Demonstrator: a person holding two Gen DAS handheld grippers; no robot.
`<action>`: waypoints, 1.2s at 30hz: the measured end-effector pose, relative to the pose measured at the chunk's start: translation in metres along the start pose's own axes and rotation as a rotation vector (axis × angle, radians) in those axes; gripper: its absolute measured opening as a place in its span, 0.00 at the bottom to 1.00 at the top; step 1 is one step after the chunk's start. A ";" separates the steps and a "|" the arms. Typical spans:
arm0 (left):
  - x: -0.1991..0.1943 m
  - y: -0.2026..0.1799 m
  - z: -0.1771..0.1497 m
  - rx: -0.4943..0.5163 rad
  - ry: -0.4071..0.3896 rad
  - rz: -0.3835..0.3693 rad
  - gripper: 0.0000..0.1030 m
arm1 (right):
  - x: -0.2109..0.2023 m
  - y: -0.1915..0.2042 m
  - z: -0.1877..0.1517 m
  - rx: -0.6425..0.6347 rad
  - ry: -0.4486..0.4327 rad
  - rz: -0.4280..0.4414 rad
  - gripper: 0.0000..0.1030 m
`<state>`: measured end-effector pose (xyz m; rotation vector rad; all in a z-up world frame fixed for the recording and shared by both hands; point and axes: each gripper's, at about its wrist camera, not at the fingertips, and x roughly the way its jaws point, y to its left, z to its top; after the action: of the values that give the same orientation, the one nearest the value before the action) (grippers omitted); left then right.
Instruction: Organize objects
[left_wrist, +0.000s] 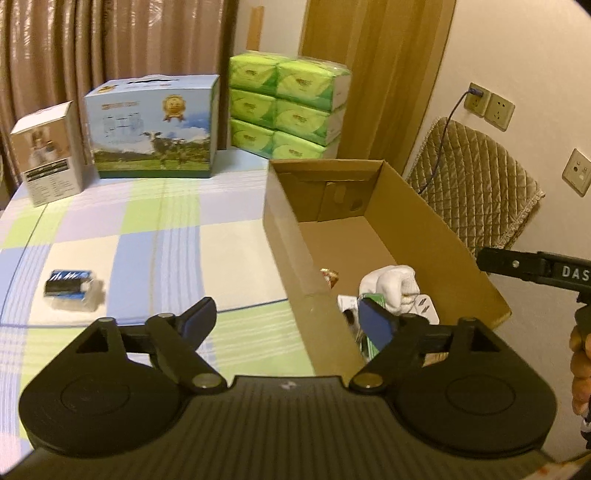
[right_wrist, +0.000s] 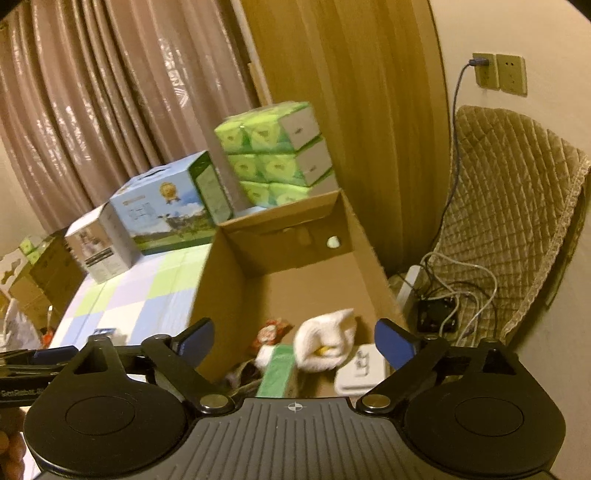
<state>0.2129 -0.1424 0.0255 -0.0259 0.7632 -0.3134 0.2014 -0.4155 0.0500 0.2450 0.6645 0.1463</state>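
An open cardboard box stands on the checked table. Inside lie a white glove, a green pack, a red snack wrapper and a white adapter. A blue battery pack lies on the table at the left. My left gripper is open and empty, astride the box's near left wall. My right gripper is open and empty above the box's near end; its arm shows in the left wrist view.
A milk carton box, a small white box and stacked green tissue packs stand at the table's far side. A quilted chair and cables are right of the box.
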 end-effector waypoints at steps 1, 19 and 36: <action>-0.005 0.002 -0.003 -0.002 0.000 0.006 0.83 | -0.005 0.005 -0.002 -0.003 -0.002 0.005 0.90; -0.098 0.045 -0.045 -0.029 -0.052 0.088 0.99 | -0.053 0.108 -0.045 -0.119 -0.001 0.100 0.98; -0.148 0.139 -0.090 -0.122 -0.059 0.240 0.99 | -0.031 0.172 -0.083 -0.209 0.067 0.164 0.98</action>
<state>0.0889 0.0406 0.0413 -0.0580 0.7182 -0.0374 0.1160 -0.2417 0.0521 0.0934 0.6900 0.3798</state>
